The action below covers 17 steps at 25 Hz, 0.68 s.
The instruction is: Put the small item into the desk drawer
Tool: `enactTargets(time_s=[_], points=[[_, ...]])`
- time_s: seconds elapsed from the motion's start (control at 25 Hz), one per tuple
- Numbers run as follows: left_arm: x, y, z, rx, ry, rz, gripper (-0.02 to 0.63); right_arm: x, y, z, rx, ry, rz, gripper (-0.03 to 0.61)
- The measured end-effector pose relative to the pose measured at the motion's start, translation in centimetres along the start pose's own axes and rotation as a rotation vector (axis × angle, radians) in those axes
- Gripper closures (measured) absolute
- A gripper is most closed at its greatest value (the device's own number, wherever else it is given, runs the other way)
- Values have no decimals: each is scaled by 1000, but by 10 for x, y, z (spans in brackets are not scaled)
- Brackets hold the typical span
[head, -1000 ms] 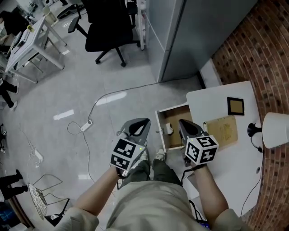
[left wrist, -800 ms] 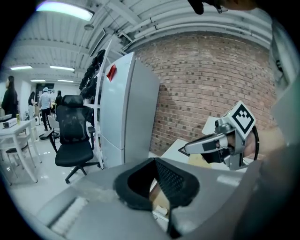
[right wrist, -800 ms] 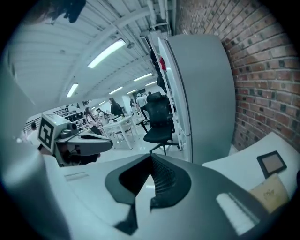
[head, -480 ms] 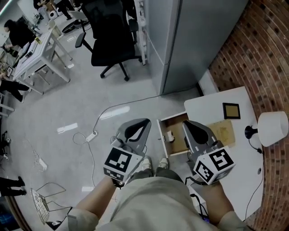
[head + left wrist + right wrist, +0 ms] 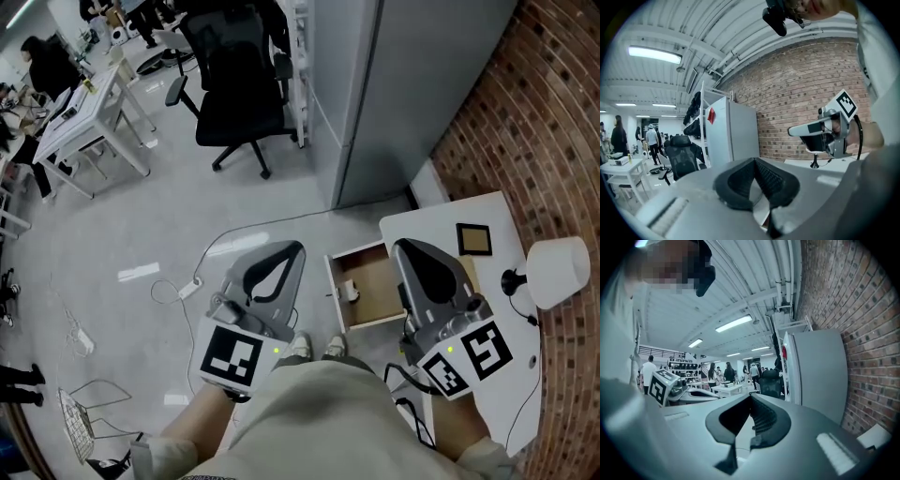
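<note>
The white desk's (image 5: 424, 221) wooden drawer (image 5: 372, 287) stands pulled out. A small white item (image 5: 349, 291) lies inside it near the front left corner. My right gripper (image 5: 413, 251) is held up high over the drawer's right side and the desk edge, shut and empty. Level with it, my left gripper (image 5: 281, 255) hangs over the floor left of the drawer, also shut with nothing in it. Both gripper views look out level across the room: the left gripper (image 5: 754, 161) sees the right one (image 5: 820, 133), and the right gripper (image 5: 751, 399) sees the left one (image 5: 679, 392).
On the desk stand a white lamp (image 5: 557, 272) and a small dark picture frame (image 5: 473, 239). A brick wall (image 5: 534, 103) runs on the right, with a tall grey cabinet (image 5: 412, 84) behind the desk. A black office chair (image 5: 239, 84) and a floor cable (image 5: 187, 286) lie to the left.
Both grippers have risen toward the head camera and look larger. The right one has drawn back from over the drawer. The drawer stays open with the small item inside.
</note>
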<state>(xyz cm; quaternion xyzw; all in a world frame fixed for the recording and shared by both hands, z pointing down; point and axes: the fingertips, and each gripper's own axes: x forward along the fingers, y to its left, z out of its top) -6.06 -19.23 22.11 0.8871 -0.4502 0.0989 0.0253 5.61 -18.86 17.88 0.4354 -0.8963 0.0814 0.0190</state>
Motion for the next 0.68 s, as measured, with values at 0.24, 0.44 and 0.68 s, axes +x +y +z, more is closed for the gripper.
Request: enactTargets(time_s=[0.24,0.44,0.68], points=[[-5,0,11,6,-14,2,611,-10,18,34,17,-62,80,575],[-11,3,24,9,-38,0,612,-10,22,42,-13,-70,69,575],[-9,3,32,21,-46,1,612,-13,16,38,-5,-59,66,575]])
